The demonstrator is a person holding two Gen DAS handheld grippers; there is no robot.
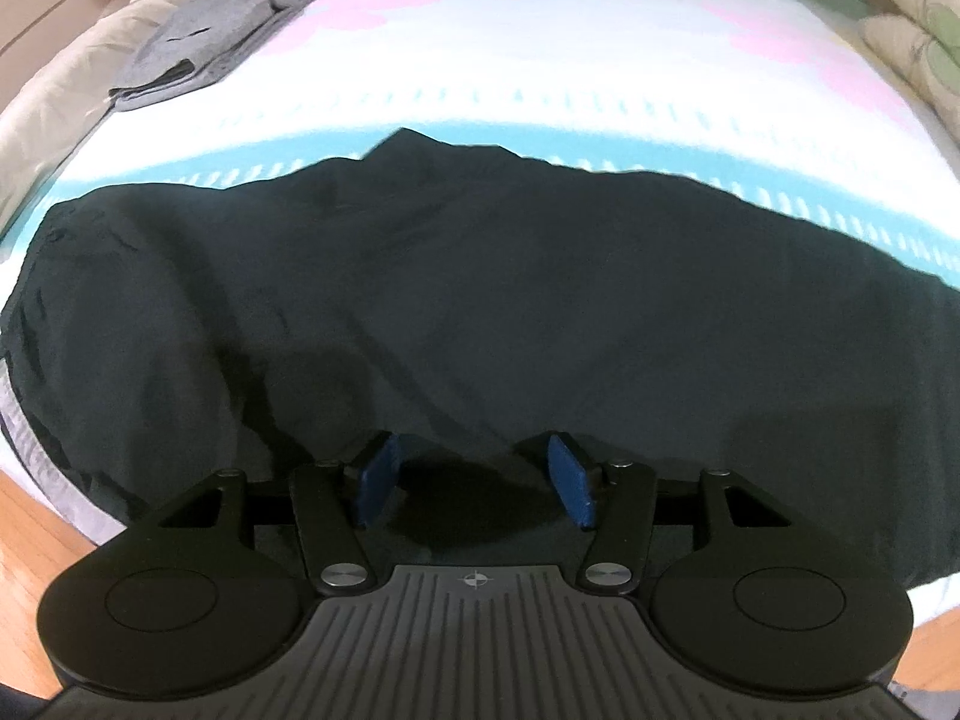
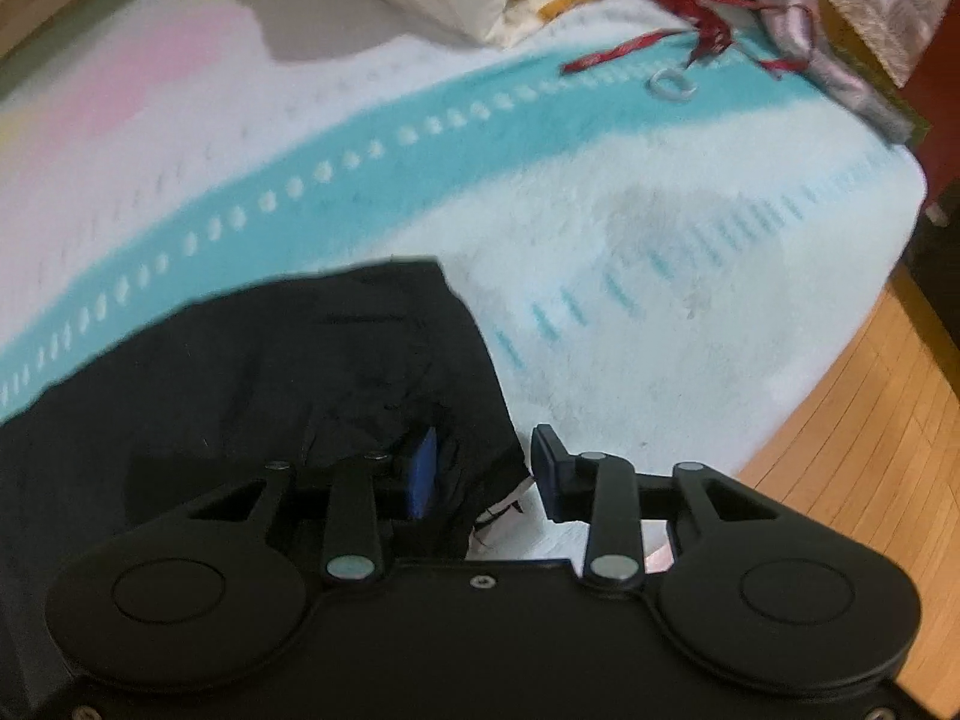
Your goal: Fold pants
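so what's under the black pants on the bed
The black pants lie on a white blanket with a turquoise stripe that runs in under them. Whatever else lies beneath is covered. Both grippers, left and right, are open at the near edge.

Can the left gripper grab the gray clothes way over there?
Probably not from here. The left gripper is open over the dark pants, and the folded gray clothes lie far across the bed. Nothing blocks the way; it is just distant.

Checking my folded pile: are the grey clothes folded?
Folded: the grey clothes lie in a flat stacked pile with layered edges on the blanket.
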